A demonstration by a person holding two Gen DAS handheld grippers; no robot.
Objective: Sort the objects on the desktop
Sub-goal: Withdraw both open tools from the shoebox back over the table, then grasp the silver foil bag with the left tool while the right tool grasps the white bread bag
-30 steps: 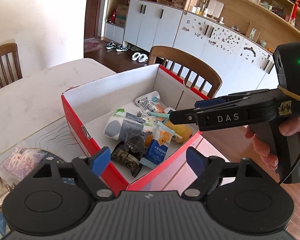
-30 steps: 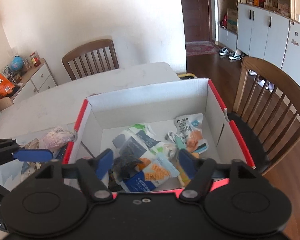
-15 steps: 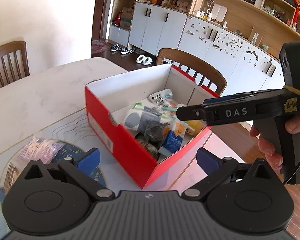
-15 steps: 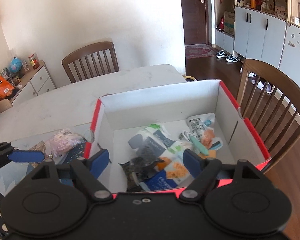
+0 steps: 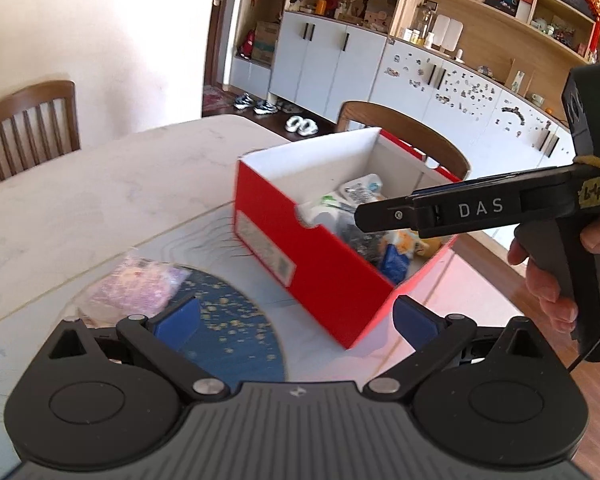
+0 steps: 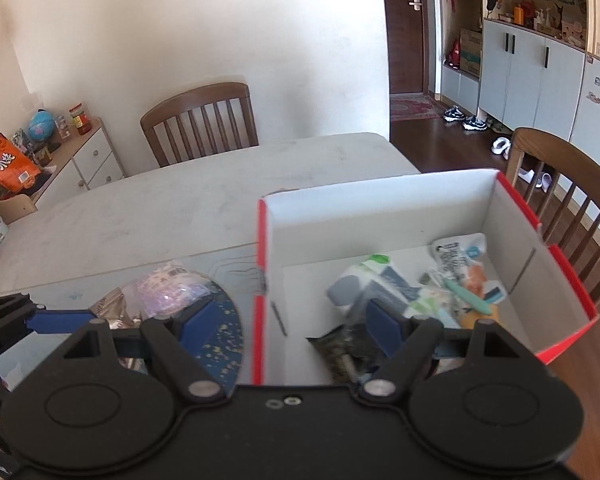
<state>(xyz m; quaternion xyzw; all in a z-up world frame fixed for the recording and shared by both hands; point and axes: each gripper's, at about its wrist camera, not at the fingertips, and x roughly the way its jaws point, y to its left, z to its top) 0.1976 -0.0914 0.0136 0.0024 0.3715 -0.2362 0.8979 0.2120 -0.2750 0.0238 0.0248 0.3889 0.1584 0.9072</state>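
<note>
both grippers slid left off the red box (image 5: 324, 264); left jaws widened.

A red box (image 5: 320, 264) with a plain white inside sits at the table's near right corner, a pale label on its red side. Packets inside it show white, grey, green, orange and blue; a mint-green pen (image 6: 466, 292) lies among them. The table (image 5: 80, 200) is off-white, faintly veined. Along its near edge, a mat (image 5: 236, 336) carries a deep blue field speckled with gold and fine dark contour lines on pale ground. On it lies a clear packet (image 5: 140, 288) mottled pink and lilac. Both black grippers have blue pads (image 5: 178, 318).
</note>
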